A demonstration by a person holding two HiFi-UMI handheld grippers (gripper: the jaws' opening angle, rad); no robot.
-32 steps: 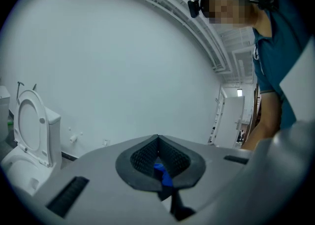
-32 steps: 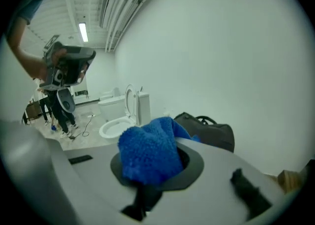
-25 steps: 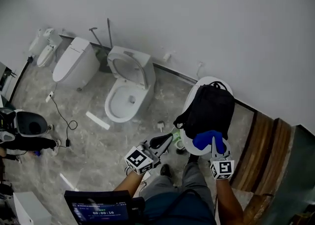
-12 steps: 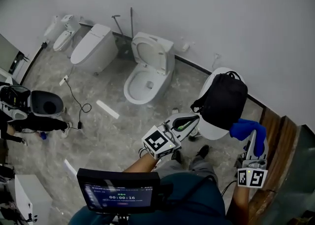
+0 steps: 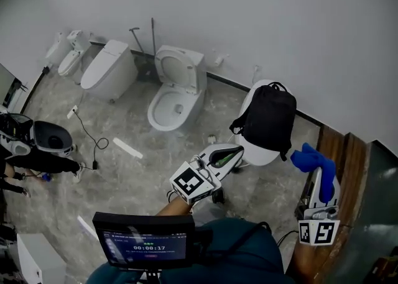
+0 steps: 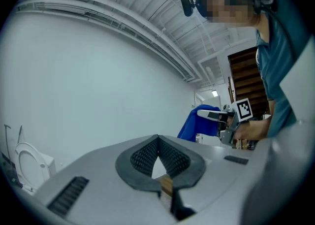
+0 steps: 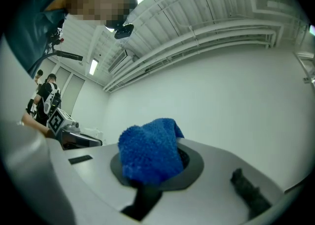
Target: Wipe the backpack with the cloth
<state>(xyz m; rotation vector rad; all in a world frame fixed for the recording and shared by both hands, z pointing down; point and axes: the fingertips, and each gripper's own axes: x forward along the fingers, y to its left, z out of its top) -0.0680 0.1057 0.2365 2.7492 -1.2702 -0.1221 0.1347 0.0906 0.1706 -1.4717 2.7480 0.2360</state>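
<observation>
A black backpack [image 5: 267, 121] lies on a round white stool [image 5: 256, 153] by the wall. My right gripper [image 5: 316, 166] is to the right of the stool, apart from the backpack, shut on a bunched blue cloth [image 5: 313, 160]. In the right gripper view the cloth [image 7: 147, 154] covers the jaw tips of the right gripper [image 7: 153, 164]. My left gripper [image 5: 229, 153] hovers at the stool's lower left edge, shut with nothing held. The left gripper view shows my left gripper [image 6: 158, 138] with its pads meeting, pointing at the bare wall, and the cloth [image 6: 199, 123] off to the right.
A white toilet [image 5: 176, 90] with its seat raised stands left of the stool, another toilet [image 5: 106, 70] further left. Wooden steps [image 5: 341, 155] rise at the right. A white strip [image 5: 127, 148] and a cable [image 5: 93, 143] lie on the marble floor. People [image 5: 28, 155] crouch at far left.
My right gripper has carried the cloth off the backpack's near end and out to the right. The left gripper has stayed by the stool's left edge.
</observation>
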